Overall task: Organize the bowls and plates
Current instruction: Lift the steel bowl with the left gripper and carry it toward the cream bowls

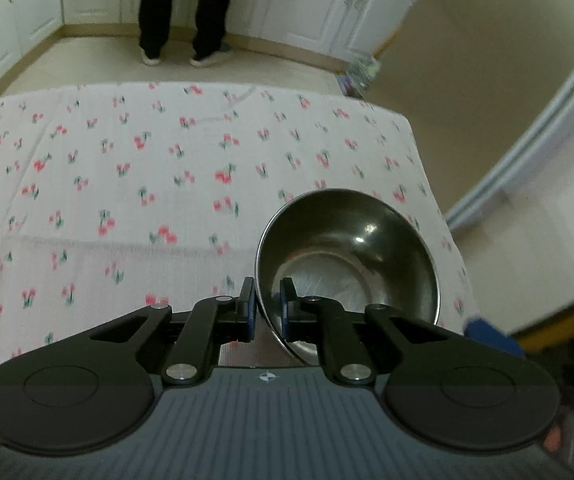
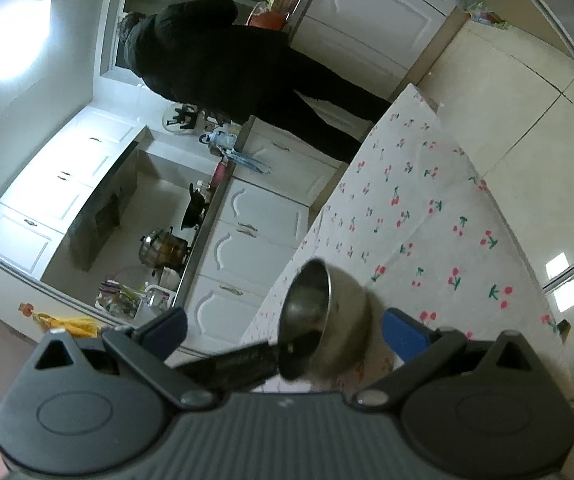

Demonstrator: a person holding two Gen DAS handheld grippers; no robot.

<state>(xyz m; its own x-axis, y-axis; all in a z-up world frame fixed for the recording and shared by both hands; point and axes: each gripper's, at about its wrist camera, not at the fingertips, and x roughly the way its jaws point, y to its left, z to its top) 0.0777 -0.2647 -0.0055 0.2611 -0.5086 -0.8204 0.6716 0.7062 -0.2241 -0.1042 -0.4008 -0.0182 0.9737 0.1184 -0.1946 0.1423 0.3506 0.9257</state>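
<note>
A shiny steel bowl is held by its near rim in my left gripper, tilted and lifted over the right part of the table. The left fingers pinch the rim from inside and outside. In the right wrist view the same bowl shows on edge, with the left gripper's black finger reaching its rim from the left. My right gripper is open wide, its blue pads either side of the bowl and apart from it. The view is rolled sideways.
The table wears a white cloth with red cherries. A person in dark clothes stands at the white kitchen cabinets beyond the table. The table's right edge drops to the floor near a wall.
</note>
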